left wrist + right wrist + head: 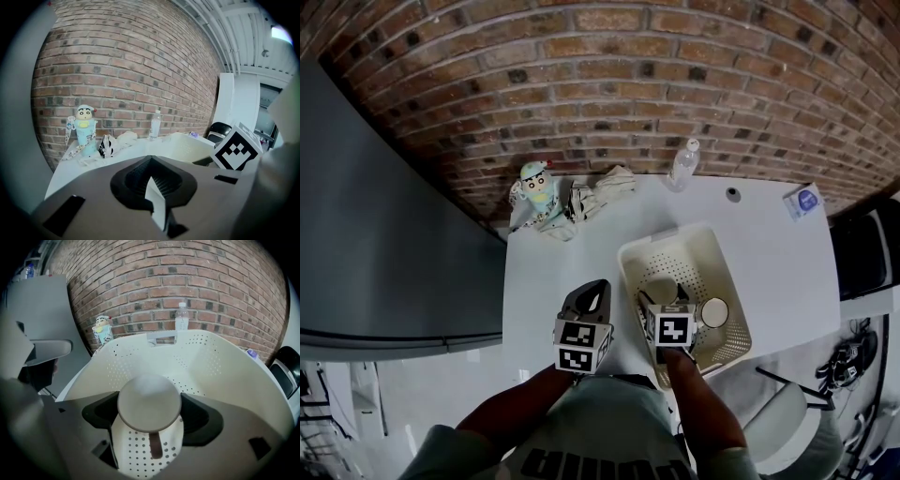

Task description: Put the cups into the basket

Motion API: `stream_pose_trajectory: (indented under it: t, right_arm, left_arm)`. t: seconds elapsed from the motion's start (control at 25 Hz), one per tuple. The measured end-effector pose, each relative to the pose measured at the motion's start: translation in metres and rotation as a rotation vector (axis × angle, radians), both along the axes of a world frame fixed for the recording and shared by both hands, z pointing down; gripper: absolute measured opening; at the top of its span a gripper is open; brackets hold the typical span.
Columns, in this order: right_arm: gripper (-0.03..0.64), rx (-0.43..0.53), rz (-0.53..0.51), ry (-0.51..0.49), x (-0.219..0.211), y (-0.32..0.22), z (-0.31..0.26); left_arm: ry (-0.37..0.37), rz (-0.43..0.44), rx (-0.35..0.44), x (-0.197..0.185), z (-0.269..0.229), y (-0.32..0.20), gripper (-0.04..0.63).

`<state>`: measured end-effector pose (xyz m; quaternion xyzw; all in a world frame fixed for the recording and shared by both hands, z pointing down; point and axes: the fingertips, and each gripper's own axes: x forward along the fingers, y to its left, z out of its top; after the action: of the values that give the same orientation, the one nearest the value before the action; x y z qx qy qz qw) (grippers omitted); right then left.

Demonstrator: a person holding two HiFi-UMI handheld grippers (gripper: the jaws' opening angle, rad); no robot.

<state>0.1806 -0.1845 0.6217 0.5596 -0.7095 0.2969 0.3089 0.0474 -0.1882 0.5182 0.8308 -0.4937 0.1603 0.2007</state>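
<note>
A cream perforated basket (671, 236) stands on the white table (551, 272). In the head view my right gripper (662, 300) reaches into its near left part and is shut on a pale cup (659, 288). The right gripper view shows that cup (149, 402) base-on between the two jaws, handle pointing down, just above the basket floor (140, 451). A second cup (713, 312) lies in the basket to the right of it. My left gripper (596, 289) hovers over the table left of the basket, jaws together on nothing (151, 165).
At the table's far edge stand a cartoon-figure bottle (534, 193), a crumpled cloth bundle (600, 192) and a clear water bottle (683, 163). A small blue-and-white packet (803, 201) lies at the far right corner. A grey partition (384, 234) runs along the left; a chair (792, 417) is near right.
</note>
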Motion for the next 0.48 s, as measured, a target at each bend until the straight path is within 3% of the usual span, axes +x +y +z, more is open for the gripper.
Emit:
stream_pose_trajectory:
  t: [0.48]
  right_arm:
    - [0.385, -0.012, -0.016, 0.008, -0.0004, 0.0054, 0.0051]
  left_arm:
    - [0.011, 0.010, 0.010, 0.0014, -0.0037, 0.0006, 0.007]
